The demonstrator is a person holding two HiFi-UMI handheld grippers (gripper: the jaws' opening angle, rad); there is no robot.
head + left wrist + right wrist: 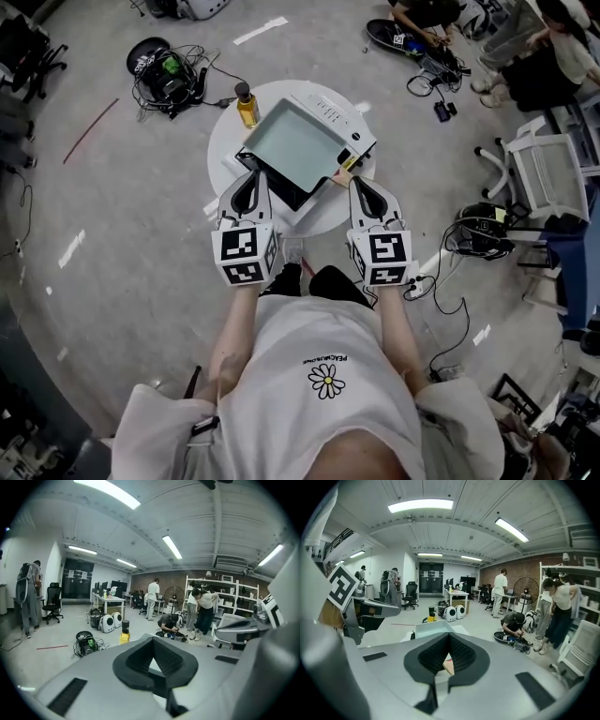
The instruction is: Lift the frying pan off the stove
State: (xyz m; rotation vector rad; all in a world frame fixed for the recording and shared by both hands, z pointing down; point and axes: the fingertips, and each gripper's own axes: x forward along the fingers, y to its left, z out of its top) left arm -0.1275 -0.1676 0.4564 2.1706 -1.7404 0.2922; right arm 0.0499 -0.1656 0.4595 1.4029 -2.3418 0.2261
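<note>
Frying pan [298,148] sits on the stove [349,127] atop the round table [223,141] in the head view, with the left hand-held gripper [251,187] and right hand-held gripper [367,192] just short of it. Left gripper view: jaws together, empty. Right gripper view: jaws closed and empty too, and only here does the wooden handle [448,666] show, just ahead. Open first, then clamp it squarely and lift level.

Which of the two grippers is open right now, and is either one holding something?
The left gripper is closed, with nothing between its jaws.
The right gripper is closed too, and holds nothing.
</note>
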